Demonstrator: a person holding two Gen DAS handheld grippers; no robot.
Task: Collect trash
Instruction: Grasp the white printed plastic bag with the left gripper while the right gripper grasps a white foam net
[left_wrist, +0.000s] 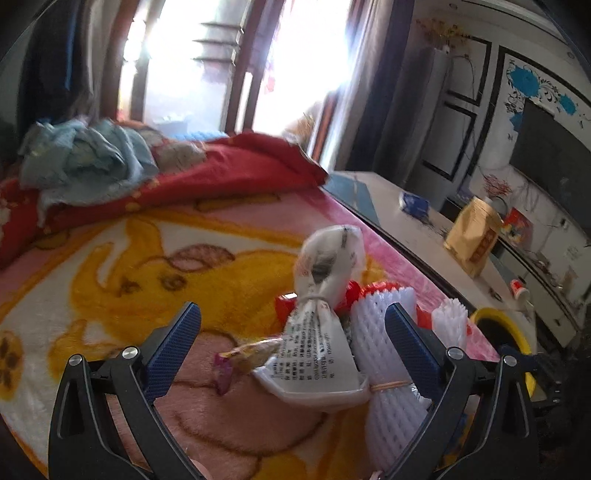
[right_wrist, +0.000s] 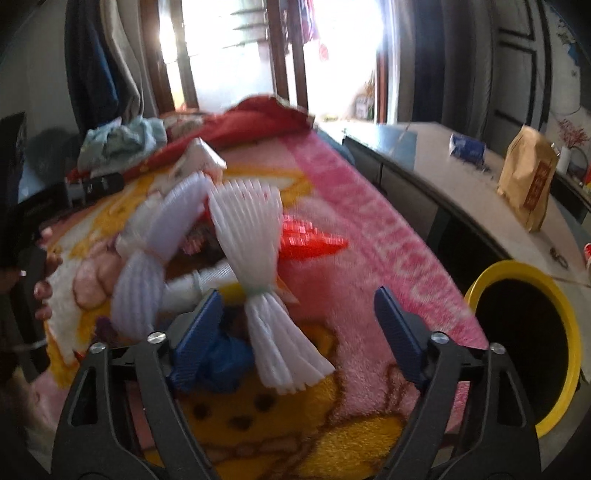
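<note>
Both tools stand wide open and hold nothing. The left tool (left_wrist: 291, 332) has the printed white bag (left_wrist: 317, 350), tied at its neck, lying on the blanket (left_wrist: 110, 258) between its jaws but clear of both pads. The right tool (right_wrist: 299, 332) has the tied white foam net (right_wrist: 258, 280) just ahead of its jaws, nearer its left finger, also untouched. The yellow bin (right_wrist: 569, 332) sits off the bed's edge, to the right of the right tool.

What could go wrong, in my judgement: the trash lies in one tangle, with a second foam net (left_wrist: 373, 325) and a red plastic scrap (right_wrist: 310, 240) pressed against the bag. A close on the bag may catch the neighbouring net too, or pinch the plush blanket and drag it. The foam net is soft and springy, so a grip on its flared end could slip; the tied waist looks the surer hold. With both tools working the same pile, they could bump each other. A small candy wrapper (left_wrist: 251, 350) beside the bag is easy to miss.

Hard to make out: both views are motion-blurred. A blue thing (right_wrist: 225, 354) lies partly behind the right tool's left finger, and I cannot tell what it is. The bin's inside is black shadow. The bench (right_wrist: 461, 192) beyond is partly cut off, and the window glare washes out the far room.
</note>
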